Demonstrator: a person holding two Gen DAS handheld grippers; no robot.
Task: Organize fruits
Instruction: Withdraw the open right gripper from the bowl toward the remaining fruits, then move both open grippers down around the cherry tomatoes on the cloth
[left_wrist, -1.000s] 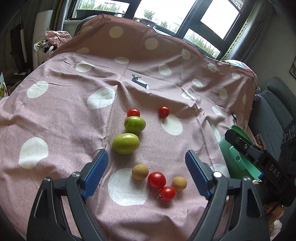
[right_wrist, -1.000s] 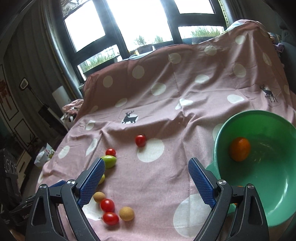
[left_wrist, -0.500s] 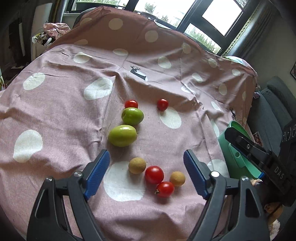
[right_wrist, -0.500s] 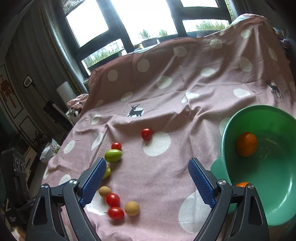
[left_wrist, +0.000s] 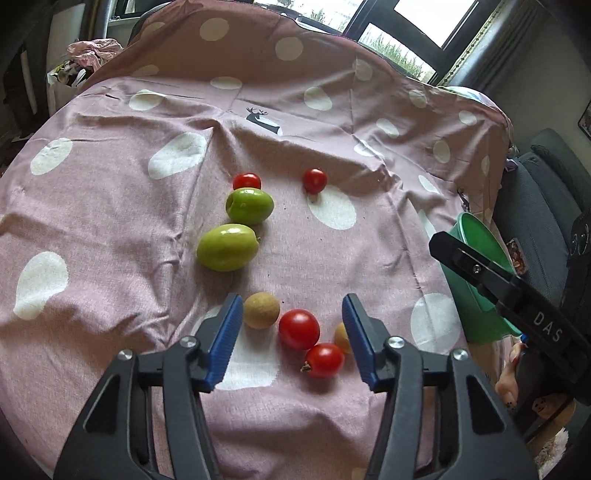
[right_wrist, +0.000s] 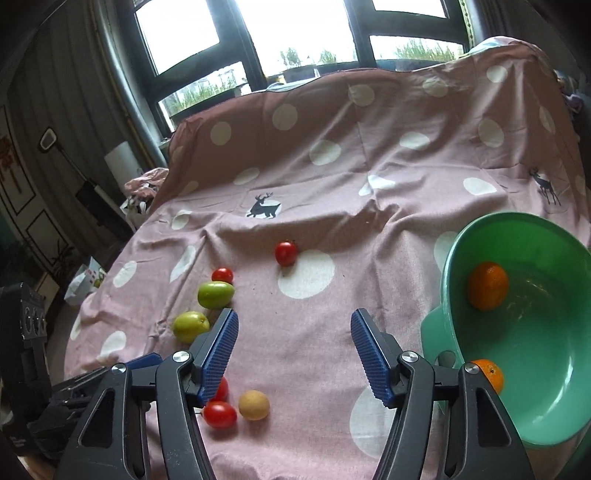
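A dusty-pink cotton cloth printed with white dots and small dark deer covers the whole work surface, rising over a backrest toward dark-framed windows. On it, in a loose line: two small red cherry tomatoes at the far end, one just behind the first of two glossy green oval fruits, the other alone to its right; the second green fruit sits nearer. Closest lies a cluster of two round tan longan-like fruits and two red tomatoes, touching or almost so. The left gripper, black-framed with blue ribbed pads, hovers over this cluster; its jaws have just been closing, remain apart, and press on nothing. The right gripper, same make, stands over bare cloth; its jaws have likewise just been closing, still apart with nothing between them. A mint-green plastic bowl with a tab handle sits at the cloth's right edge, holding two oranges.
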